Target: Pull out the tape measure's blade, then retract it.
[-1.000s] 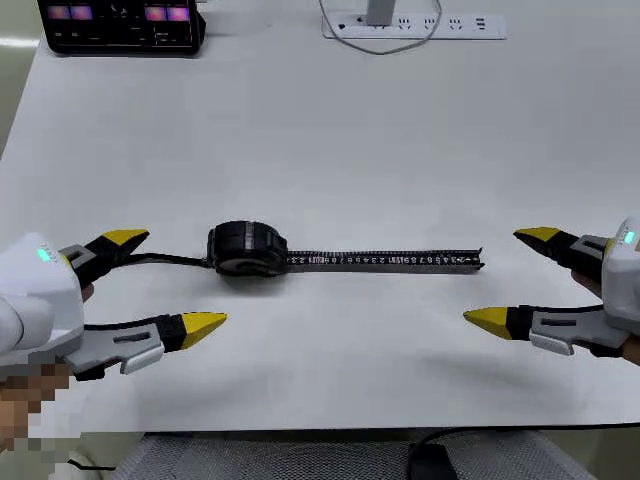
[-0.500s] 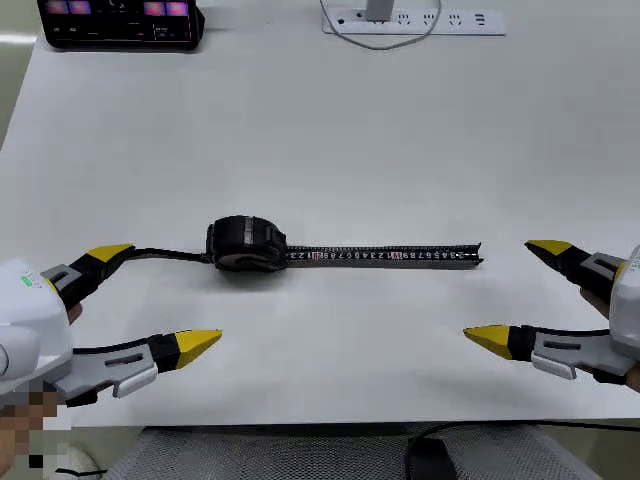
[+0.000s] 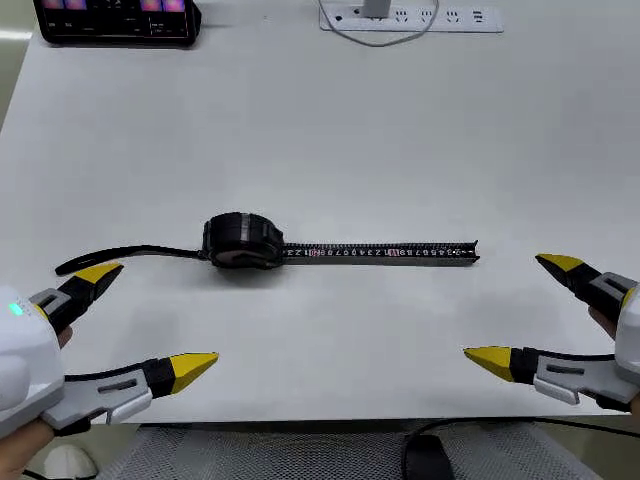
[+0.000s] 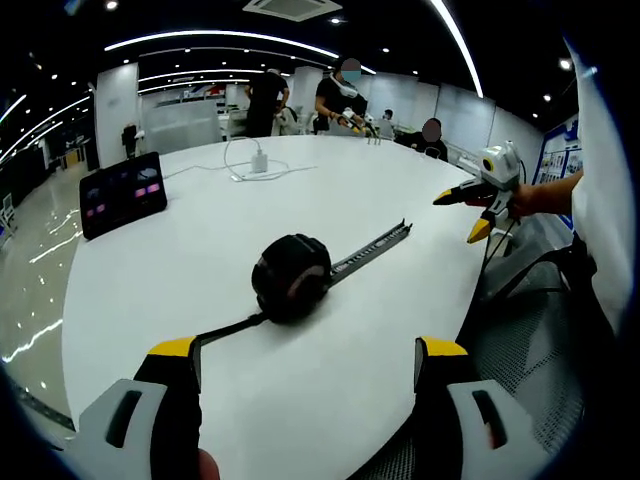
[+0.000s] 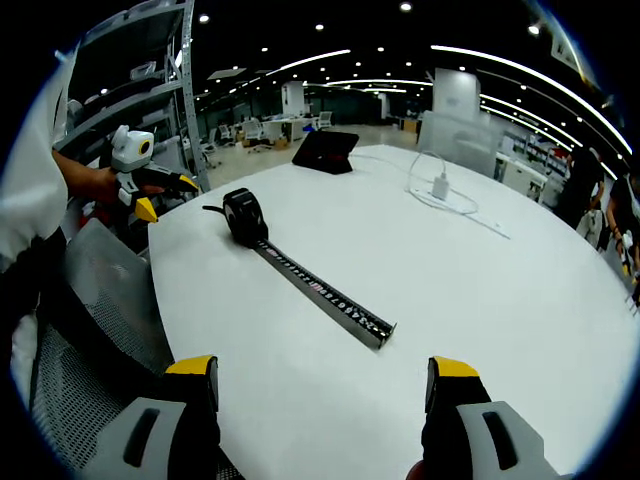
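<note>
Head view, black tape measure (image 3: 240, 242) mid-tabletop (image 3: 320, 130), blade (image 3: 380, 251) lying extended rightward, left hand-held gripper (image 3: 160, 315) and right hand-held gripper (image 3: 506, 306) both spread wide, clear of it, left gripper view, tape measure ahead between parted jaws, right gripper view, blade's end nearest, jaws parted.

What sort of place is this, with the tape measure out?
Likely a large open lab or workshop: a white workbench, metal shelving beside it, ceiling strip lights, and other people at its far end.
</note>
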`<state>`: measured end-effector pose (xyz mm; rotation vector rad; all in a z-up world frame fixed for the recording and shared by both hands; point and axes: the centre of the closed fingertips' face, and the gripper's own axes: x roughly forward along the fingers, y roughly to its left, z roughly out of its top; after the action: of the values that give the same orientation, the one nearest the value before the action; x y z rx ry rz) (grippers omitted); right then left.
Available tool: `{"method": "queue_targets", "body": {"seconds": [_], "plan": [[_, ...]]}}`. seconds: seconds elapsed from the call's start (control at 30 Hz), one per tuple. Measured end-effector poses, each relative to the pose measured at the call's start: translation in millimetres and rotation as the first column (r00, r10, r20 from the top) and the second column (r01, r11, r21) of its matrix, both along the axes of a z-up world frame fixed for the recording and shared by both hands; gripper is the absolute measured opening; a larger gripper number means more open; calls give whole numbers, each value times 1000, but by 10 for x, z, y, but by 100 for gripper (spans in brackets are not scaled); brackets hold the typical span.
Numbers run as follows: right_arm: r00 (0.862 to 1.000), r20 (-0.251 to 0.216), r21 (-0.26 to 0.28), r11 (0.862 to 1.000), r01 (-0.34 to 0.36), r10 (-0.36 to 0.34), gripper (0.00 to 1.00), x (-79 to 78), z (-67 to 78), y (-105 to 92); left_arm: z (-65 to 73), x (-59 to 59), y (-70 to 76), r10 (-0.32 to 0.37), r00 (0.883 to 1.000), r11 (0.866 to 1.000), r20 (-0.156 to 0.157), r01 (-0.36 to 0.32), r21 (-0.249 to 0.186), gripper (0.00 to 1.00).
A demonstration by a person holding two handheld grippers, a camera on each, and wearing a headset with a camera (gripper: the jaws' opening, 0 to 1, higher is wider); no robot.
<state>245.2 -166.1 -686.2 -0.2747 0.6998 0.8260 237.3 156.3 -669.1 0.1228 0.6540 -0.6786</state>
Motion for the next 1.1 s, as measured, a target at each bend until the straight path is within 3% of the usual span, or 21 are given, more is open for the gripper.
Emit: {"method": "queue_targets", "body": {"seconds": [0.53, 1.1], "plan": [[1000, -7, -5, 1000, 10, -10, 98, -143, -70, -19, -32, -157, 65, 25, 1000, 1000, -3, -25, 14, 94], [1000, -9, -17, 1000, -5, 5, 99, -122, -68, -41, -18, -145, 173, 40, 999, 998, 4, -41, 37, 97]]}}
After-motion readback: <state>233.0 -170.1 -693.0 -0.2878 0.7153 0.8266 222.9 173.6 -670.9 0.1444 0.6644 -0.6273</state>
